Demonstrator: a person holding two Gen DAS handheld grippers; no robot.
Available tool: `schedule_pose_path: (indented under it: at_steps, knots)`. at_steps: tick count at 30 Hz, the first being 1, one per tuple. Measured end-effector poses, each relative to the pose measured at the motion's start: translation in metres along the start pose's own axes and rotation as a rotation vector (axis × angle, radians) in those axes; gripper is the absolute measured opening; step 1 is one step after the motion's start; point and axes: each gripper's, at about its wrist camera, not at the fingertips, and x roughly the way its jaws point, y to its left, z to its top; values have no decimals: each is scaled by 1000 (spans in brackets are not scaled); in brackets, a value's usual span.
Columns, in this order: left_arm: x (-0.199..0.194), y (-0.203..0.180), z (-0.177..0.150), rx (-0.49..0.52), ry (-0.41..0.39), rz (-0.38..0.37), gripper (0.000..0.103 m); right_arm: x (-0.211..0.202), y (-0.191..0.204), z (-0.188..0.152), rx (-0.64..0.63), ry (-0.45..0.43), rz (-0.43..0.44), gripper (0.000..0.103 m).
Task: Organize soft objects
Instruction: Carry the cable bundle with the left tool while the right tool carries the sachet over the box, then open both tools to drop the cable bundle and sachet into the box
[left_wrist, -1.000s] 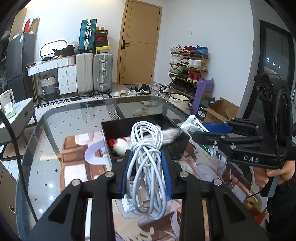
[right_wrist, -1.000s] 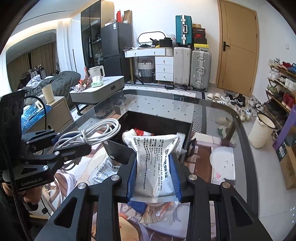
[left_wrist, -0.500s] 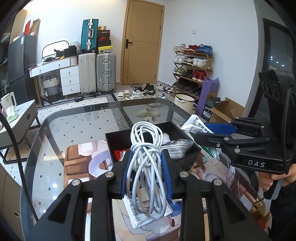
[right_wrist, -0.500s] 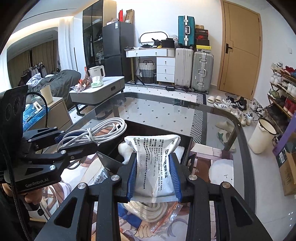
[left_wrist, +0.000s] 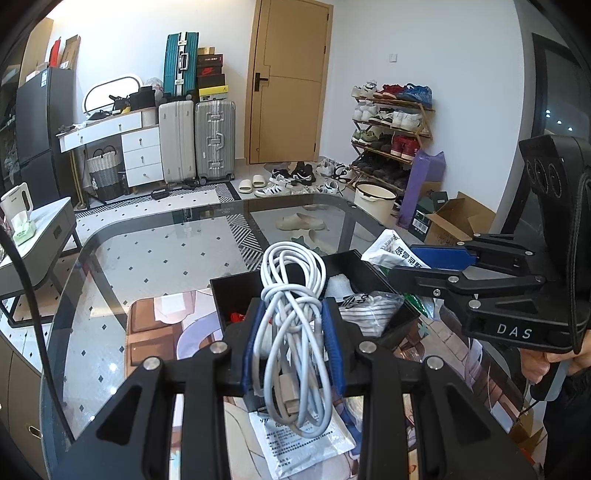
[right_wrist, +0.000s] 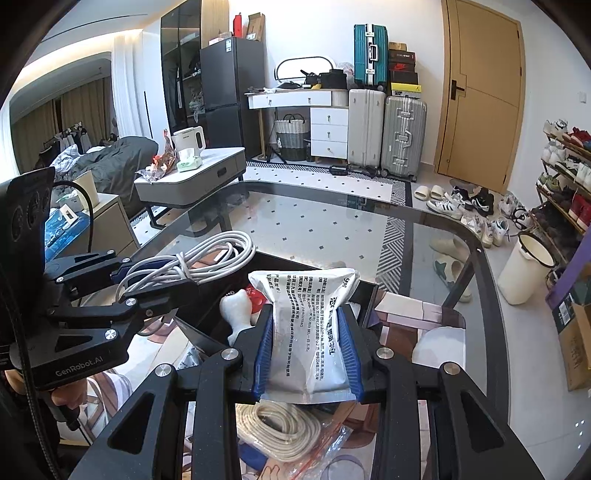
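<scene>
Black plastic forms the open box (left_wrist: 369, 266) at the centre of the left wrist view, and it already holds several soft things: a striped cloth in a clear bag (left_wrist: 373, 314) at its right end, something white (left_wrist: 340, 286) behind it, and a red-and-white item (right_wrist: 243, 302) that shows at centre-left of the right wrist view. So part of the sorting looks done.

Two pieces are in the air, close to the box. The left gripper (left_wrist: 293, 343) is clenched on a bundle of white cable (left_wrist: 293, 295), lower centre of its frame, just short of the box's near wall. The right gripper (right_wrist: 306, 350) is clamped on a silver printed pouch (right_wrist: 308, 314), likewise at the box's near edge. Neither piece is inside yet, as far as I can judge.

More is left on the glass table (left_wrist: 147, 258): a flat printed packet (left_wrist: 299, 439) at the bottom centre of the left view, and a coil of cream rope in a clear bag (right_wrist: 284, 432) at the bottom centre of the right view. I judge the task about midway.
</scene>
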Motion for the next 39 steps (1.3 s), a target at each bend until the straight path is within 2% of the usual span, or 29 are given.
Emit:
schedule_pose_path:
  at_steps: [13,32,33,36,39]
  knots:
    - [27,3,-2,-20,28,6,30,32,-1,5,-9,26,6,34]
    - [48,-1,-1,-7,101,-3,30,72,-6,8,-32,119,4,34]
    - [48,-2,-1,-4,105,-4,30,72,-7,8,-31,117,4,35]
    - [48,-1,0,0,107,-5,30,67,-9,9,-22,87,3,47]
    - [46,-2,0,3,93,-3,33,57,-12,8,-16,60,-2,50]
